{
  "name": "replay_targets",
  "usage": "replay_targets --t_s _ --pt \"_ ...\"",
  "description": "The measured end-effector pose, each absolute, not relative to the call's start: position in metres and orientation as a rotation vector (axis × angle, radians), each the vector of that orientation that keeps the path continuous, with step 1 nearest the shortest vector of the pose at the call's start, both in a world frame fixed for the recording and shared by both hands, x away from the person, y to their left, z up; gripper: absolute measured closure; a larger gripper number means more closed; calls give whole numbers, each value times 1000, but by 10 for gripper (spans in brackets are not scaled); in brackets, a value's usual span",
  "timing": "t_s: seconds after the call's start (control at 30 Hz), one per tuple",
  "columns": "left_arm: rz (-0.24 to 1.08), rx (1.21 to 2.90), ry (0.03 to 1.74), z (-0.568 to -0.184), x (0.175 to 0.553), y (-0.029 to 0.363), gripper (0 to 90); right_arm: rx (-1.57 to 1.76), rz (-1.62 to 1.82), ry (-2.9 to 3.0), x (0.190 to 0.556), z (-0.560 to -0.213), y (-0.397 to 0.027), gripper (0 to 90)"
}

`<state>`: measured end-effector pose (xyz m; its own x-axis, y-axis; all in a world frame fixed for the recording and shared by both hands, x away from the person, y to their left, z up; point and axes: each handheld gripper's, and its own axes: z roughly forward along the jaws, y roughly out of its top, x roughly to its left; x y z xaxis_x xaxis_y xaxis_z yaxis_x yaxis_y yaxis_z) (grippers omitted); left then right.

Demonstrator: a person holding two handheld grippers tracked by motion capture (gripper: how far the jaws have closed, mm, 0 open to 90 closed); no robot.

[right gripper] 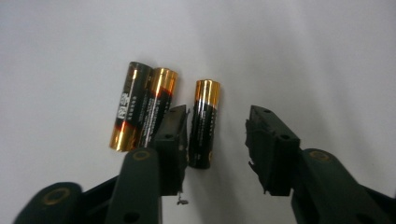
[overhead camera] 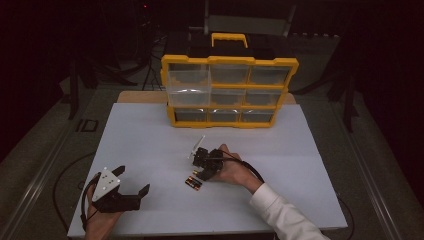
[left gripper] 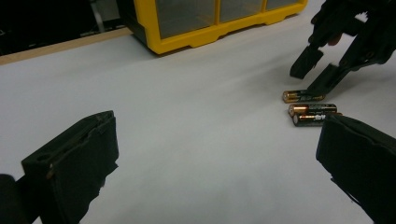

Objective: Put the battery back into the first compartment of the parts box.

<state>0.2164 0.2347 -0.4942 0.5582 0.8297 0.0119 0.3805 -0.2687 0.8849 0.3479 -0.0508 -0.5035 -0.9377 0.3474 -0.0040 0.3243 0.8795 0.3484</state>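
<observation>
Down near the front edge of the white table [overhead camera: 150, 135], a little right of its middle, the right gripper [right gripper: 217, 135] points at three batteries [right gripper: 159, 109] lying on the bare surface. Its jaws straddle one battery [right gripper: 202, 122], which lies apart from the other two; the left jaw sits just beside that battery and the right jaw stands clear of it, so the gripper is still open and nothing is clamped. The remaining pair [right gripper: 140, 107] lie side by side, touching, just outside the left jaw. All three have black bodies with copper-coloured ends; small white print runs along the casings, but it is too blurred to read and no brand can be made out. The left gripper [overhead camera: 131, 187] rests near the table's front left corner, well apart from the batteries, jaws spread wide and holding nothing. A yellow organiser box [overhead camera: 227, 90] with clear drawers stands upright along the table's far edge.
</observation>
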Motion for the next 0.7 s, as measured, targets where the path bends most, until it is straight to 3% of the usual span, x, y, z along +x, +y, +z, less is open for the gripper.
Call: replay_targets --t_s 0.07,0.17,0.7 --pt "611 1868 986 -494 216 235 0 542 523 2999 348 -507 -49 638" --pt "612 1869 986 -494 216 235 0 542 500 3025 350 -512 -46 763" --pt "614 1868 992 -494 217 235 0 530 593 3029 354 -487 -61 766"
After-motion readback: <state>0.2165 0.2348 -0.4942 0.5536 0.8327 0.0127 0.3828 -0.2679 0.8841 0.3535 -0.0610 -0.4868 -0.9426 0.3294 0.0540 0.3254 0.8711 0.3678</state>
